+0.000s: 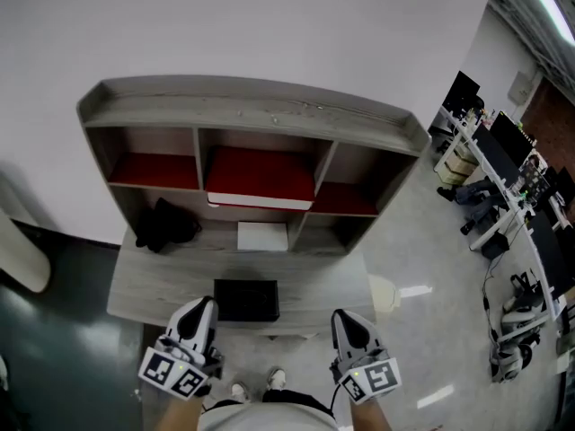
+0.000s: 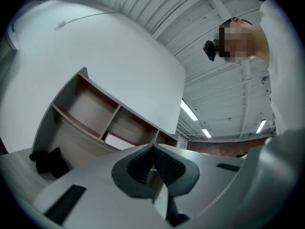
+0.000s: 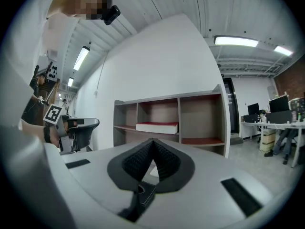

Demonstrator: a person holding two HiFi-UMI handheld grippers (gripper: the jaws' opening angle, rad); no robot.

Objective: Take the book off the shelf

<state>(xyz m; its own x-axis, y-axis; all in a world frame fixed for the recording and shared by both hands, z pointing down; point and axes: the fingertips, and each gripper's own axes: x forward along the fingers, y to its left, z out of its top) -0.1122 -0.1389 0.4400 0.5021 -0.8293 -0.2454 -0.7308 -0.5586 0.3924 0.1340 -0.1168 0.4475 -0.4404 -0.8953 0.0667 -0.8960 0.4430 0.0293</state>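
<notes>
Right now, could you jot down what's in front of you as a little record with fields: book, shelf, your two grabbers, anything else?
Book: red cover, lying flat in the upper middle compartment
Shelf: grey, standing on a desk
Left gripper: shut, empty, at the desk's near edge
Right gripper: shut, empty, likewise
Other: black box on the desk; white item and black bundle in the lower compartments

Book (image 1: 260, 178) in middle compartment of shelf (image 1: 243, 106); box (image 1: 246, 300) on desk (image 1: 153, 285) before it
</notes>
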